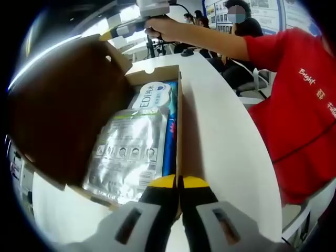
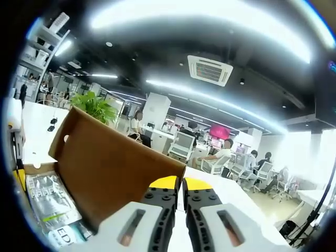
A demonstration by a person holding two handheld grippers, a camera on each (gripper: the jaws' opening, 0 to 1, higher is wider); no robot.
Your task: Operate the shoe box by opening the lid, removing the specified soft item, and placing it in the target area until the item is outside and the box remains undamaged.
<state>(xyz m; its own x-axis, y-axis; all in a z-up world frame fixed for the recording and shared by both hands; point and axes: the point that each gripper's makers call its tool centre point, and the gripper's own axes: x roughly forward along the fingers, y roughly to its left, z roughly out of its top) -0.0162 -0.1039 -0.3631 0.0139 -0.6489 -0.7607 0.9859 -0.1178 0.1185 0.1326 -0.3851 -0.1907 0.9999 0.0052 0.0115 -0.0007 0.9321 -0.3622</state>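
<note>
The shoe box (image 1: 179, 105) lies open on a white table. Its brown lid (image 1: 63, 105) stands raised on the left. Inside lie a silver soft packet (image 1: 128, 152) and a white and blue packet (image 1: 155, 94) printed "EDI". My left gripper (image 1: 178, 182) is shut on the near end of the box's right wall. At the top of the left gripper view, my right gripper (image 1: 123, 30) holds the lid's far edge. In the right gripper view, the right gripper (image 2: 177, 183) is shut on the brown lid (image 2: 110, 168), with the silver packet (image 2: 50, 202) at lower left.
A person in a red shirt (image 1: 299, 105) stands at the right of the white table (image 1: 220, 136). Behind are office desks, chairs, seated people and a green plant (image 2: 94, 105). A table surface (image 2: 37, 131) stretches away to the left of the lid.
</note>
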